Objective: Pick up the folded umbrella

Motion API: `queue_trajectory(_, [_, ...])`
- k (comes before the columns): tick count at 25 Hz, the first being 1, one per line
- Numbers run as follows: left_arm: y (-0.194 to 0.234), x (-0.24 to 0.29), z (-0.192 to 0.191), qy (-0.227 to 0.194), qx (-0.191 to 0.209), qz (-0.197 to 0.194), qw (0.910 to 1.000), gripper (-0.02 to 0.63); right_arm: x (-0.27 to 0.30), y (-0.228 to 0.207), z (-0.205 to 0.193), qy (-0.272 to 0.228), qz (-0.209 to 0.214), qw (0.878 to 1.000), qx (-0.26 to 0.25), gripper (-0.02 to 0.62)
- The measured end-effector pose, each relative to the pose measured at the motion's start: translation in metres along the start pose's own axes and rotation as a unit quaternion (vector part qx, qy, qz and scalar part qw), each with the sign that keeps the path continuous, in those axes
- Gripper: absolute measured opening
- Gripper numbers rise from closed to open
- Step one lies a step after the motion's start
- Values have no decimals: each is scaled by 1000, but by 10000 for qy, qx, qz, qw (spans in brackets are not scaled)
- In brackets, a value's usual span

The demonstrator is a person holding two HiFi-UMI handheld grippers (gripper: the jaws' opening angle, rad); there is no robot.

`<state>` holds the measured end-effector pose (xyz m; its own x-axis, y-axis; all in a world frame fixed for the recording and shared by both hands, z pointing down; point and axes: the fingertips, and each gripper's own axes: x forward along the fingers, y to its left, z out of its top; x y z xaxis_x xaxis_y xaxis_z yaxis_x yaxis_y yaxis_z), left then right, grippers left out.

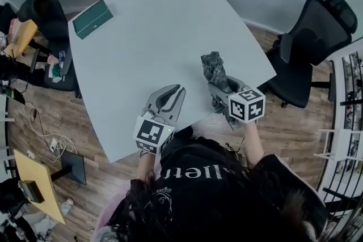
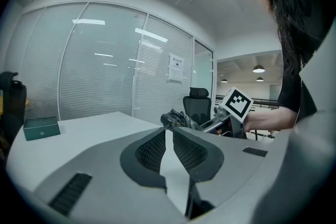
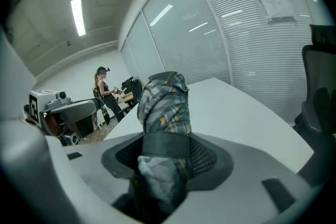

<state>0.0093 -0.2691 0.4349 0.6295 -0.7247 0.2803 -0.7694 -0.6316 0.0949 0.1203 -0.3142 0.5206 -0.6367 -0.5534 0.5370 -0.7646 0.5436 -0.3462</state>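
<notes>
The folded umbrella (image 1: 214, 68), wrapped in a grey plaid sleeve with a dark strap, is held off the pale grey table (image 1: 159, 37) near its front right edge. My right gripper (image 1: 222, 86) is shut on its lower part. In the right gripper view the umbrella (image 3: 163, 107) stands up between the two jaws of the right gripper (image 3: 166, 145), its strap level with the pads. My left gripper (image 1: 170, 94) hovers over the table's front edge to the left, with its tips together and nothing held. From the left gripper (image 2: 168, 131) view the umbrella (image 2: 178, 119) shows just beyond the tips.
A dark green box (image 1: 92, 18) lies at the table's far left corner. One black office chair (image 1: 309, 42) stands off the right side and another (image 1: 48, 20) at the far left. A yellow desk (image 1: 34, 190) is at lower left. A person (image 3: 102, 86) stands far off.
</notes>
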Motion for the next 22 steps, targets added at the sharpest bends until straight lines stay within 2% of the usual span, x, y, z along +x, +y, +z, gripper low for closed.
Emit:
queue_trajectory(9, [-29, -15, -7, 139, 16, -29, 9999, 51, -44, 21, -29, -187, -10, 9993, 317, 241])
queue_trajectory(22, [-83, -35, -24, 325, 72, -389, 9987, 51, -93, 47, -74, -383, -148, 9975, 580, 241])
